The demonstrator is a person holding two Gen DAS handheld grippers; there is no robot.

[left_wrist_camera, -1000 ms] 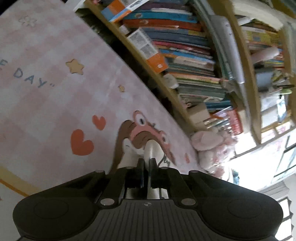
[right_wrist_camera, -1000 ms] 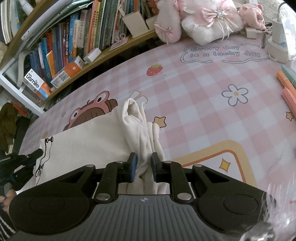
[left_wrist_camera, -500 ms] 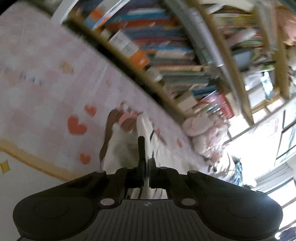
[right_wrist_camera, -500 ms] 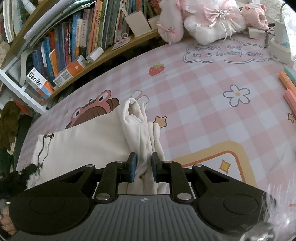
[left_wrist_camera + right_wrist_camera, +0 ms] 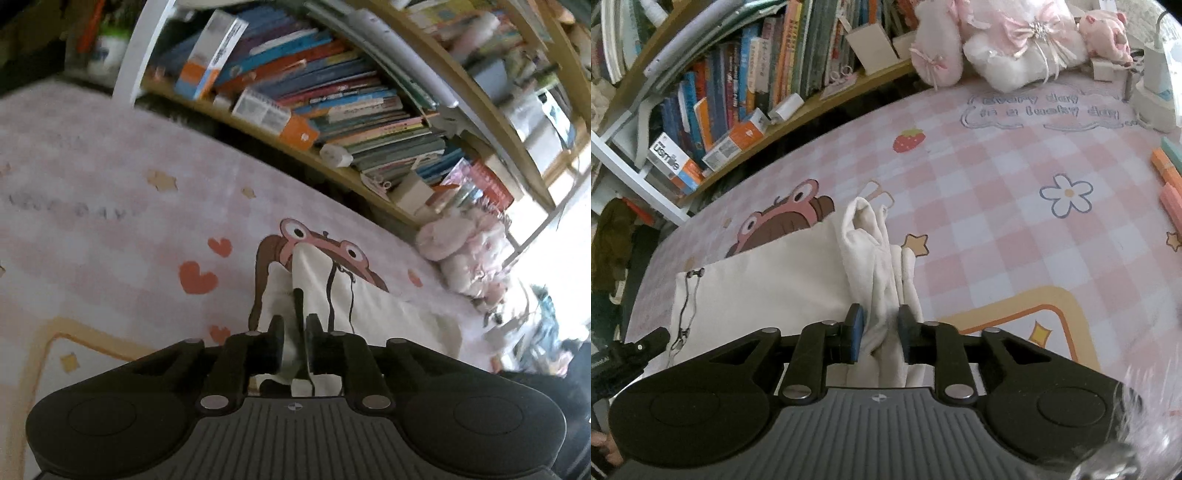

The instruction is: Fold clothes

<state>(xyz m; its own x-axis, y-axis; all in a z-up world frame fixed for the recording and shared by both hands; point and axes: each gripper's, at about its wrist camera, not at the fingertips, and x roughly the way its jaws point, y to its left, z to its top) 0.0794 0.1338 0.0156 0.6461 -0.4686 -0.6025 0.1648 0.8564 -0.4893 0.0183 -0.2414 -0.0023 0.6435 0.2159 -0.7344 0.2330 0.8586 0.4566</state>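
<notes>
Pink checked mat (image 5: 997,206) covers the tabletop in both views w/ printed frog, hearts, stars, flower; lettering at 1 o'clock in right view is hazy, and the text at 9 o'clock in left view is too blurred to read. Shelf (image 5: 369,110) of books runs along the far edge, 12 to 2 o'clock in left view, 10 to 12 in right; most spines unreadable, top rows cut off by the frame.

Cream garment (image 5: 768,280) lies flat on the mat, centre-left in right view, its far edge over part of the frog print. Its right side is bunched into a standing ridge running from centre toward 6 o'clock; near end hidden under the gripper body. Black cord w/ metal clips runs down its left edge, approx 8 o'clock.

Plush toys (image 5: 1008,48) sit at 12–1 o'clock by the shelf; in left view they're a washed-out blur at 3 o'clock.

Right gripper (image 5: 877,328): jaws opening, bunched fabric between them, pads touching it on both sides. Left gripper (image 5: 294,334): jaws opening, narrow gap, a fold of cream fabric stands between; can't tell for sure if pads press it. Its tip also shows at 8 o'clock in right view, near the cord, mostly cut off.

Pastel sticks (image 5: 1167,177) at 3 o'clock, partly out of frame.
</notes>
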